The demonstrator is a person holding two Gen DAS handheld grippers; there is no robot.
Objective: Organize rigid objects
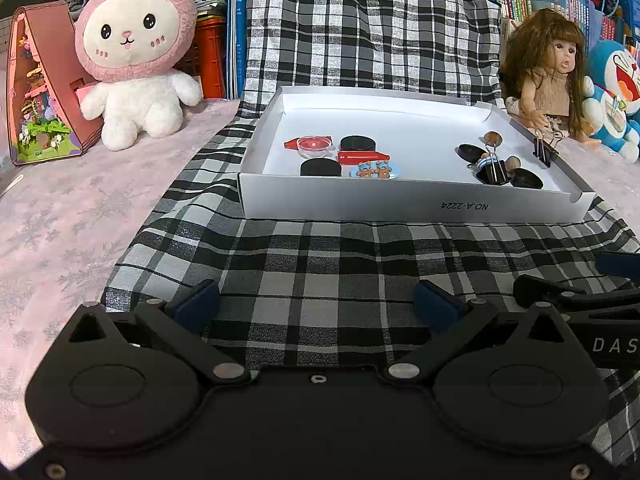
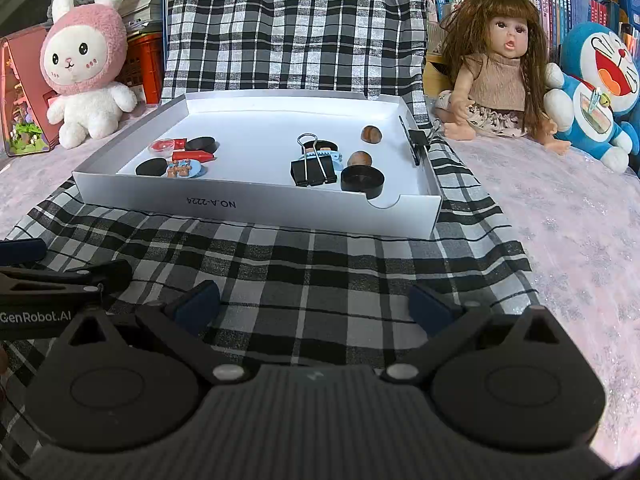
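A shallow white box (image 1: pixel 400 208) (image 2: pixel 256 210) sits on the checked cloth (image 1: pixel 320 264). Its left part holds two black discs (image 1: pixel 320 168), red pieces (image 1: pixel 362 157), a clear round dish (image 1: pixel 315 146) and a blue bear sticker (image 1: pixel 375 171). Its right part holds a black binder clip (image 2: pixel 313 172), black caps (image 2: pixel 362 180) and brown nuts (image 2: pixel 371 134). Another binder clip (image 2: pixel 418 138) is clamped on the right wall. My left gripper (image 1: pixel 316 304) and right gripper (image 2: pixel 314 304) both hover open over the cloth, well short of the box, holding nothing.
A pink and white plush rabbit (image 1: pixel 134 60) and a small model house (image 1: pixel 40 88) stand at the back left. A long-haired doll (image 2: pixel 496 64) and a blue plush cat (image 2: pixel 596 92) sit at the back right. Books line the back.
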